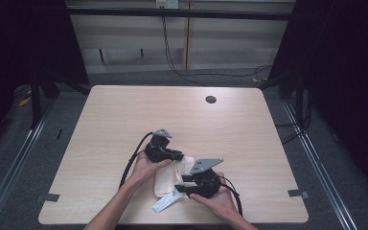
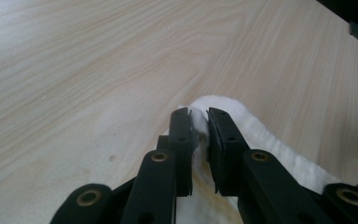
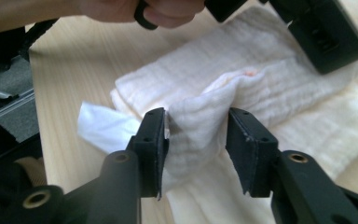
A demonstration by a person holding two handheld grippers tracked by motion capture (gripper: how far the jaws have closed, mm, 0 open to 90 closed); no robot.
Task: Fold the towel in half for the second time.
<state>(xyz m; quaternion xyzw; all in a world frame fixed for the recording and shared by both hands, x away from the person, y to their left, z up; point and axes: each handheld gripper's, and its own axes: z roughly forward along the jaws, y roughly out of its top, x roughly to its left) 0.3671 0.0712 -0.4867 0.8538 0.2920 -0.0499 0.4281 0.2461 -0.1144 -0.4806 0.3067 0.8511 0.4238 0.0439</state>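
A cream folded cloth (image 1: 165, 179) lies near the table's front edge, between my two hands. A white tag (image 1: 165, 203) pokes out from its near end. My left gripper (image 1: 179, 155) rests at the cloth's far edge. In the left gripper view its jaws (image 2: 199, 126) stand nearly together, pinching a raised edge of the cloth (image 2: 261, 135). My right gripper (image 1: 182, 184) lies at the cloth's right side. In the right gripper view its jaws (image 3: 196, 126) stand apart, and a loose ridge of the cloth (image 3: 270, 93) rises between them. The white tag (image 3: 100, 126) lies to their left there.
The light wooden table (image 1: 124, 110) has a round cable hole (image 1: 211, 99) at the far right. Tape marks (image 1: 298, 193) sit at both front corners. Cables run across the floor behind the table. In the right gripper view, the other hand (image 3: 158, 9) and its gripper (image 3: 326, 32) are close above the cloth.
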